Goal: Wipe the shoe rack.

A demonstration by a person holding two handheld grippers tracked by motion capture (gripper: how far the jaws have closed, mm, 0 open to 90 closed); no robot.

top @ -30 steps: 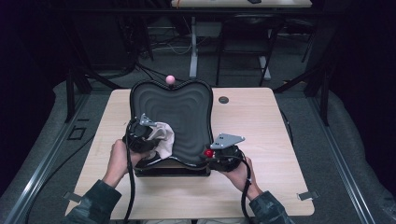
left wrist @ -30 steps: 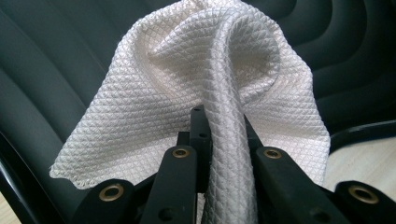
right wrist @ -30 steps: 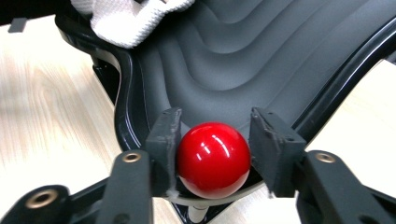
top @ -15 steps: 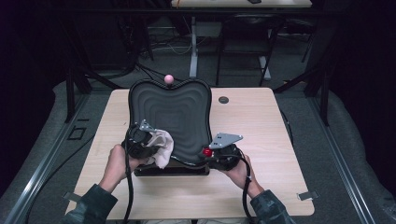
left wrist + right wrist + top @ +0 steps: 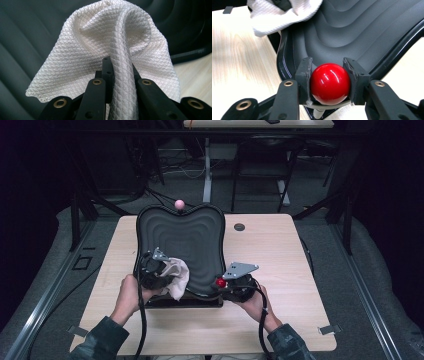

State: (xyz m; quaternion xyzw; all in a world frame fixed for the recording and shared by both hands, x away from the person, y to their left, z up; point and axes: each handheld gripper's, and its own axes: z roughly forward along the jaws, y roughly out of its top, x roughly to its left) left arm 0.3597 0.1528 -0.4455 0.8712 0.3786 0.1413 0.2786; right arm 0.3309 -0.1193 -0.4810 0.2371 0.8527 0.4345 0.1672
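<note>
A black ribbed tray (image 5: 185, 237) shaped like a seat shell lies on the wooden table, with a pink knob (image 5: 179, 204) at its far end and a red ball knob (image 5: 220, 282) at its near right corner. My left gripper (image 5: 165, 272) is shut on a white quilted cloth (image 5: 176, 277) (image 5: 107, 40), which rests against the tray's near left part (image 5: 22, 37). My right gripper (image 5: 329, 75) is shut on the red ball knob (image 5: 329, 83), pads on both sides; the ribbed tray (image 5: 362, 30) rises behind it and the cloth (image 5: 279, 15) shows at the top left.
A small dark round disc (image 5: 239, 226) lies on the table (image 5: 295, 265) to the right of the tray's far end. Dark chairs and desk legs stand beyond the table's far edge. Bare tabletop (image 5: 239, 57) lies beside the tray.
My left gripper has drawn the cloth a little down the tray's left part, toward its near edge. The right gripper has kept still on the red knob.
</note>
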